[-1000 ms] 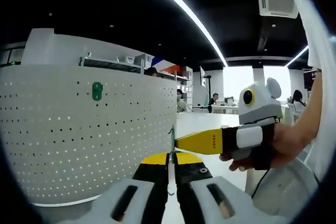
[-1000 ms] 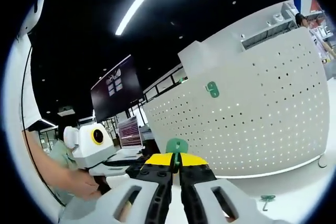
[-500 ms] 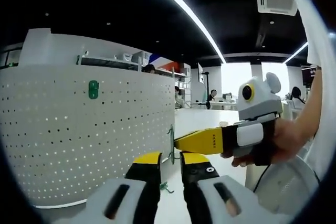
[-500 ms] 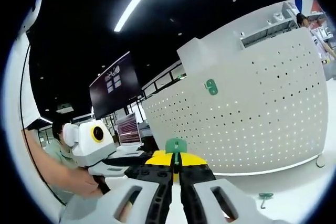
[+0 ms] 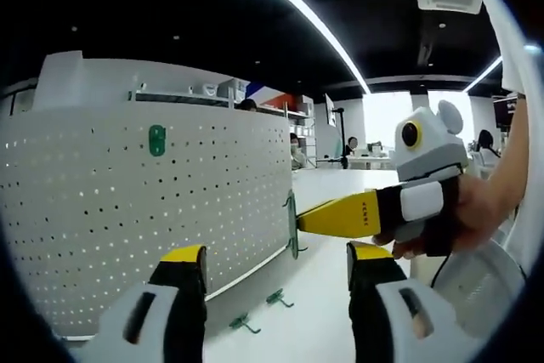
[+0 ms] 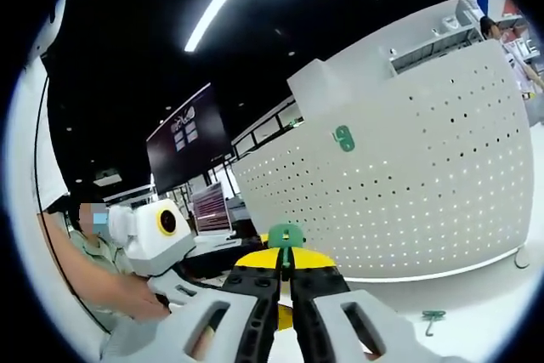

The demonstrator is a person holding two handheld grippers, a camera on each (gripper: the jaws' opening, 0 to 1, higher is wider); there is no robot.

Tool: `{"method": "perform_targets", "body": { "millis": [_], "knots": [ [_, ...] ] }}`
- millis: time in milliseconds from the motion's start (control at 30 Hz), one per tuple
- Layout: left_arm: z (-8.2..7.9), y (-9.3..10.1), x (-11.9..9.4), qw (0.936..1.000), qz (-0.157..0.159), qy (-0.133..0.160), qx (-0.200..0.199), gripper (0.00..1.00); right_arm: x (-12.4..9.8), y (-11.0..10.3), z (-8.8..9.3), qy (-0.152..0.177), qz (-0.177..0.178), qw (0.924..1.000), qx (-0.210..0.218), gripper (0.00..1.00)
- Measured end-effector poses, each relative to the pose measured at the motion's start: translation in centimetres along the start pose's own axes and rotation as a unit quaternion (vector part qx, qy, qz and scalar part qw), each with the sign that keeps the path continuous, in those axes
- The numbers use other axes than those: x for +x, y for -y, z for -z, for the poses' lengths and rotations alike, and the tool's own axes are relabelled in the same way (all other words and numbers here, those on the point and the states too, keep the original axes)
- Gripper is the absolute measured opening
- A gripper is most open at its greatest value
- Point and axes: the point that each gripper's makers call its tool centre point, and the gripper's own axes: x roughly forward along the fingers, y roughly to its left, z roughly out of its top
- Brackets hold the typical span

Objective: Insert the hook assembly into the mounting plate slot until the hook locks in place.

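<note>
The white perforated mounting plate (image 5: pixel 110 210) stands upright on the table, with one green hook (image 5: pixel 156 139) set in it high up. My left gripper (image 5: pixel 276 265) is open wide, nothing between its fingers. Just beyond it, the right gripper's yellow jaws reach in from the right, pinching a green hook (image 5: pixel 291 223) near the plate's edge. In the right gripper view my right gripper (image 6: pixel 286 254) is shut on that green hook (image 6: pixel 286 235), with the plate (image 6: pixel 408 201) and its mounted hook (image 6: pixel 343 138) ahead. The left gripper (image 6: pixel 161 235) sits at the left.
Two loose green hooks (image 5: pixel 244 322) (image 5: pixel 276 297) lie on the white table by the plate's foot; another loose hook (image 6: pixel 433 319) lies at the lower right. A person's hand (image 5: pixel 472 214) holds the right gripper. An office room lies behind.
My left gripper has opened wide and let go of the green hook, which stays held by the right gripper alone. The right gripper has hardly moved.
</note>
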Motion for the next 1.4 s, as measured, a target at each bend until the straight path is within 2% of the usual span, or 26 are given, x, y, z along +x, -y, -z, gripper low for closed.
{"method": "perform_targets", "body": {
  "millis": [233, 300, 367, 433, 500, 867, 1400],
  "knots": [
    [0.2, -0.4, 0.0, 1.0000, -0.004, -0.003, 0.001, 0.75, 0.1, 0.0, -0.2, -0.001, 0.002, 0.9999, -0.011, 0.01],
    [0.3, -0.4, -0.1, 1.0000, -0.003, -0.004, -0.006, 0.74, 0.1, 0.2, -0.3, -0.010, 0.010, 0.9986, -0.051, 0.01],
    [0.5, -0.5, -0.1, 0.9999, -0.006, -0.006, -0.006, 0.74, 0.1, 0.1, -0.9, -0.018, 0.025, 0.9893, -0.143, 0.01],
    [0.7, -0.5, -0.2, 0.9999, -0.006, -0.007, -0.010, 0.74, 0.2, 0.1, -0.9, -0.024, 0.034, 0.9844, -0.171, 0.01],
    [1.0, -0.5, -0.2, 0.9999, -0.006, -0.010, -0.010, 0.73, 0.3, 0.3, -0.6, -0.038, 0.041, 0.9761, -0.210, 0.01],
    [1.1, -0.7, -0.4, 0.9998, -0.010, -0.008, -0.014, 0.73, 0.4, 1.5, -0.9, -0.040, 0.064, 0.9787, -0.191, 0.01],
    [1.8, -1.2, -1.1, 0.9993, -0.031, -0.004, -0.019, 0.72, 2.6, 3.9, -3.9, -0.026, 0.109, 0.9806, -0.161, 0.01]
  ]
}}
